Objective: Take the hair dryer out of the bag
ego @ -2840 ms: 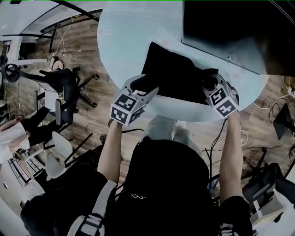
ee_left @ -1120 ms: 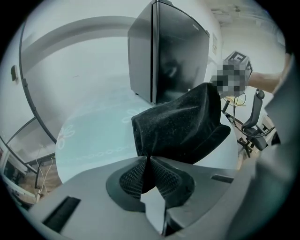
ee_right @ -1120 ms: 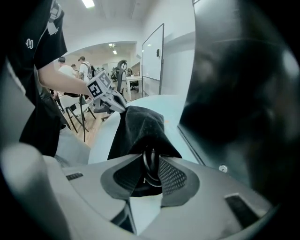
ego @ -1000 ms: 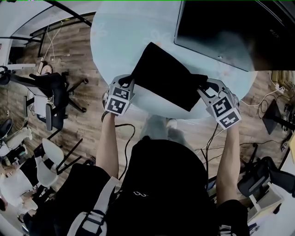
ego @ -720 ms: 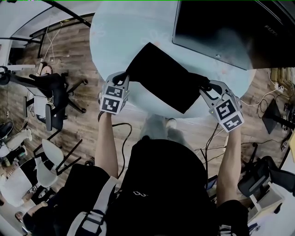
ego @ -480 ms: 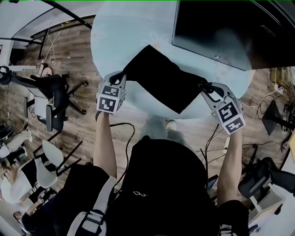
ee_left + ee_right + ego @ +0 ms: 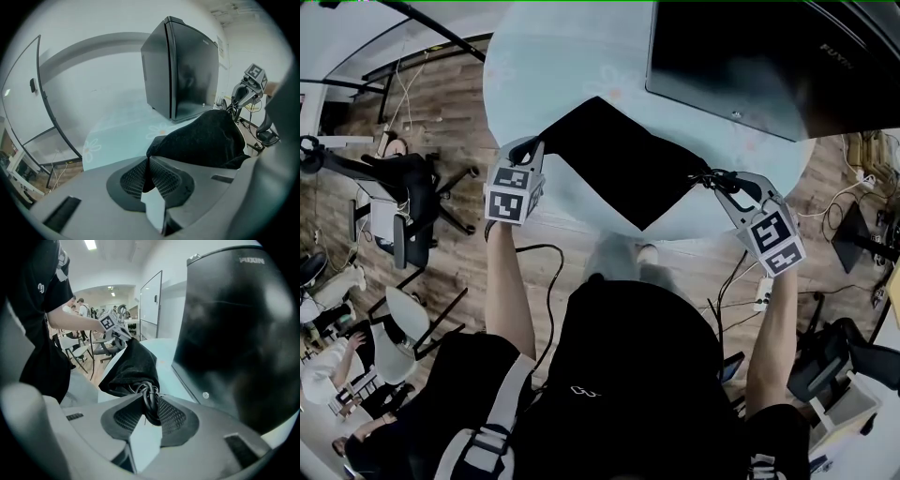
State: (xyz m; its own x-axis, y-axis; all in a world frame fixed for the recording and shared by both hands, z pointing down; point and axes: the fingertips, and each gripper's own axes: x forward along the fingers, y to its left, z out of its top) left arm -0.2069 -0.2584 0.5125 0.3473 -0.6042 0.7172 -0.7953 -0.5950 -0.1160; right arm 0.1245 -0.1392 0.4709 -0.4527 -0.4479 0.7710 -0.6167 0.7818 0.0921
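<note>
A black cloth bag [image 7: 619, 164] hangs stretched between my two grippers over the round pale-blue table [image 7: 572, 56]. My left gripper [image 7: 525, 150] is shut on the bag's left corner; in the left gripper view the cloth [image 7: 206, 138] is pinched between the pads [image 7: 161, 176]. At the bag's right end, my right gripper [image 7: 710, 178] is shut on a coiled black cord [image 7: 149, 399] that comes out of the bag's mouth [image 7: 133, 366]. The hair dryer itself is hidden inside the bag.
A large black box-shaped appliance [image 7: 741, 56] stands on the table's far right side, close behind the bag. Office chairs [image 7: 403, 187] stand on the wooden floor at the left. Cables and a power strip [image 7: 761, 292] lie on the floor at the right.
Both grippers have risen and drawn apart, the left one moving further left. The bag has lifted, pulled taut between them and turned into a diamond shape.
</note>
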